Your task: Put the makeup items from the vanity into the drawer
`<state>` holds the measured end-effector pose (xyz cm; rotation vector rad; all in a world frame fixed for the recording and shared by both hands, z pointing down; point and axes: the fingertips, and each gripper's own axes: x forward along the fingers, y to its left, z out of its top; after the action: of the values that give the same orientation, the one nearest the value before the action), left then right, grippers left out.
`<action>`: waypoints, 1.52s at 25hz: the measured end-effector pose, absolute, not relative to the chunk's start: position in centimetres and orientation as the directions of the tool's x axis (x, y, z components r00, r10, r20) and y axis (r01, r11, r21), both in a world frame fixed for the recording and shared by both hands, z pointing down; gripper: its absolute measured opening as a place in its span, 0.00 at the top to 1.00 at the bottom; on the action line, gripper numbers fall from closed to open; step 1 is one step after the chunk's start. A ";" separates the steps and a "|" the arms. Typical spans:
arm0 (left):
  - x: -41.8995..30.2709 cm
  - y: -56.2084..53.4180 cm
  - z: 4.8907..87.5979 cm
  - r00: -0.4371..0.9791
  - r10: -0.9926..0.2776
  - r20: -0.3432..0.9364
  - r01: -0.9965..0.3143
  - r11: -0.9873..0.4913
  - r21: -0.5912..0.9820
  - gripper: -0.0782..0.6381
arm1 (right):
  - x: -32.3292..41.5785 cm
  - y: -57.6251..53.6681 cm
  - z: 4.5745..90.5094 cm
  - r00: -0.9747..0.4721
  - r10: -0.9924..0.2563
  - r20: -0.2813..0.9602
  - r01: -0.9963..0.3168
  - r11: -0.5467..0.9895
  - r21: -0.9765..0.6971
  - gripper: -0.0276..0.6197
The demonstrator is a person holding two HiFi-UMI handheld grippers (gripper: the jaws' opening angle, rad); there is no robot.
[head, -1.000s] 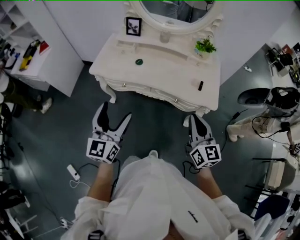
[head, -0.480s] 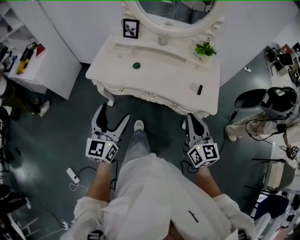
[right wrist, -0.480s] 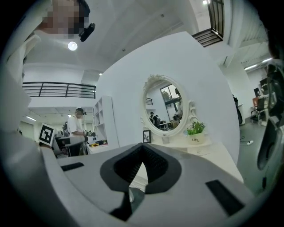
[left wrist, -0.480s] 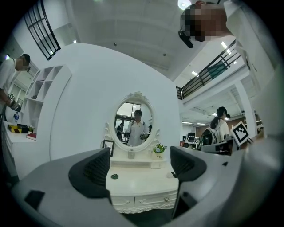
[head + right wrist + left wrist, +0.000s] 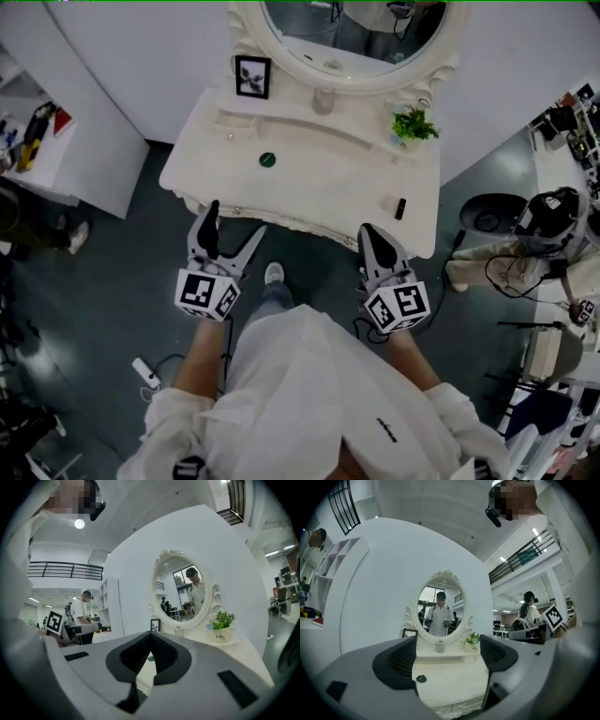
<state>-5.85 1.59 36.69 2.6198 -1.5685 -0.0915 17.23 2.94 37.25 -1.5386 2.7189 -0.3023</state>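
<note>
Both tools hang at the front edge of the white vanity worktop (image 5: 319,192) as I look down from the head camera. The left tool (image 5: 234,225) is held with its jaws spread wide and nothing between them. In its own view, the left tool (image 5: 449,659) frames a small round dark-green makeup compact (image 5: 421,678) through the gap. The compact lies flat on the worktop, farther back and clear of the pads. From above, the compact (image 5: 267,159) sits left of centre on the worktop, beyond the left tool and a little to its right.

The right tool (image 5: 369,234) has its jaws pressed together and holds nothing; its own view shows the right tool (image 5: 149,654) with the dark pads meeting. A short black makeup tube (image 5: 400,208) lies near the worktop's right end, just past the right tool and slightly to its right, not touching it.

At the back of the worktop stand a framed picture (image 5: 252,76), a potted plant (image 5: 412,127) and the oval mirror (image 5: 361,28). Drawer fronts (image 5: 452,708) show under the worktop's front edge in the left gripper view.
</note>
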 end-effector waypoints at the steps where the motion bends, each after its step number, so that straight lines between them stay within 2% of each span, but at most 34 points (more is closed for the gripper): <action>1: -6.0 0.3 36.9 0.480 -0.878 0.003 -0.873 -0.477 0.104 0.32 | 16.8 1.8 37.2 -0.516 -0.852 0.093 -0.851 0.497 -0.170 0.93; 19: -9.2 -16.8 41.8 0.606 -0.786 0.122 -0.795 -0.593 0.128 0.33 | 7.9 -13.5 40.3 -0.475 -0.855 0.210 -0.878 0.443 -0.182 0.93; 28: -9.2 -21.3 45.8 0.591 -0.777 0.216 -0.806 -0.575 0.139 0.33 | 5.4 -16.9 43.3 -0.484 -0.834 0.263 -0.875 0.454 -0.172 0.93; 38: -6.2 -24.0 51.0 0.575 -0.747 0.333 -0.814 -0.564 0.141 0.33 | 3.4 -20.2 47.5 -0.555 -0.762 0.334 -0.830 0.530 -0.171 0.93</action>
<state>-6.15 -23.99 50.95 2.5305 -1.2860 0.3415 3.44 -20.24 47.53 -1.5513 2.9353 -0.5295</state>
